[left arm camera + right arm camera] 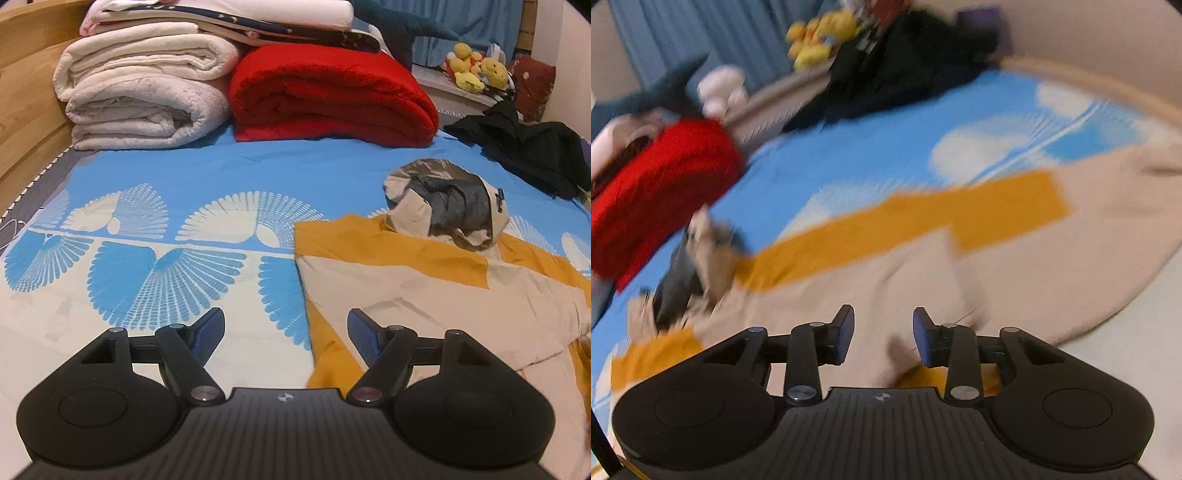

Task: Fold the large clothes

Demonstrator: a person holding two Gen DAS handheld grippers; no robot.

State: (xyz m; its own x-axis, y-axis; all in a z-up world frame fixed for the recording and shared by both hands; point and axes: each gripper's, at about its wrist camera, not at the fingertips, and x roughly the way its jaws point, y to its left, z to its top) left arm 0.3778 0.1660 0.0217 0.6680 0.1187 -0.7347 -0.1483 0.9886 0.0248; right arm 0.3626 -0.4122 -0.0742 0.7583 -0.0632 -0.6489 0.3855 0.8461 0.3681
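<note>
A beige and mustard-yellow hooded jacket (436, 288) lies spread on the bed, its hood with grey lining (448, 201) at the far end. My left gripper (286, 326) is open and empty, hovering over the jacket's left edge. In the blurred right wrist view the same jacket (923, 258) fills the middle, hood (690, 266) at left. My right gripper (883, 332) is open and empty just above the beige cloth.
The bed has a blue and white patterned sheet (155, 236). At its far end are folded white blankets (147, 96), a red blanket (325, 99), a black garment (524, 144) and yellow plush toys (476, 70). A wooden bed frame (26, 92) runs along the left.
</note>
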